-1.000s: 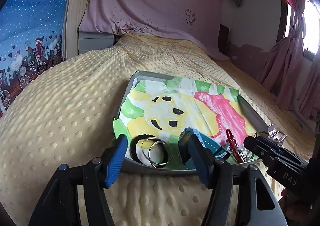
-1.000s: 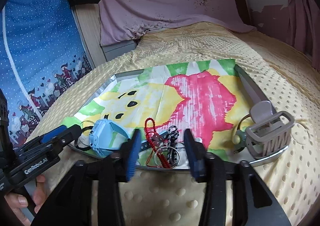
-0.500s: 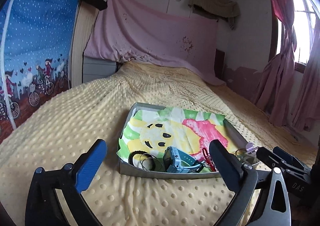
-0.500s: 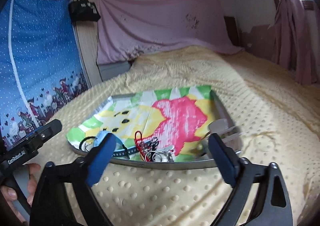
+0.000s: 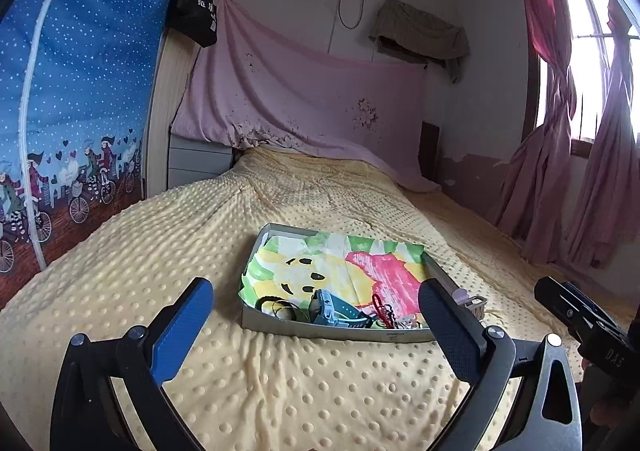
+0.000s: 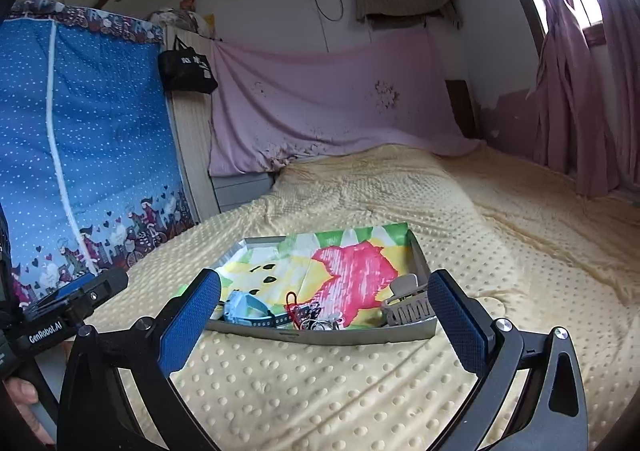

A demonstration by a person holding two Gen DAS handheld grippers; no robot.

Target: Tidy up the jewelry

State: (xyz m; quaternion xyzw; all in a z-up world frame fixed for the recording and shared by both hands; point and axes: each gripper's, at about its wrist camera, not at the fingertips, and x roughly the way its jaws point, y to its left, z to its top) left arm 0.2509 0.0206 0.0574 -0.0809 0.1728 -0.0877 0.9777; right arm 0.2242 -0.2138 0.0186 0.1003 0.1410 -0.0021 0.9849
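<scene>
Yellow dotted blanket covers the bed, and on it sits the tray, its jewelry bunched along the near edge: bangles, a blue watch, red beads. The left tool has just been opening, its jaws wide apart and empty. From the right view, the right tool has also just been opening, nothing between its jaws; a grey hair claw sits at the tray's right near corner. Everything visible appears gathered, so the task looks near done.

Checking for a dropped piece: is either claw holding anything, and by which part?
Nothing is held. The left claw and right claw both gape empty, short of the tray.
</scene>
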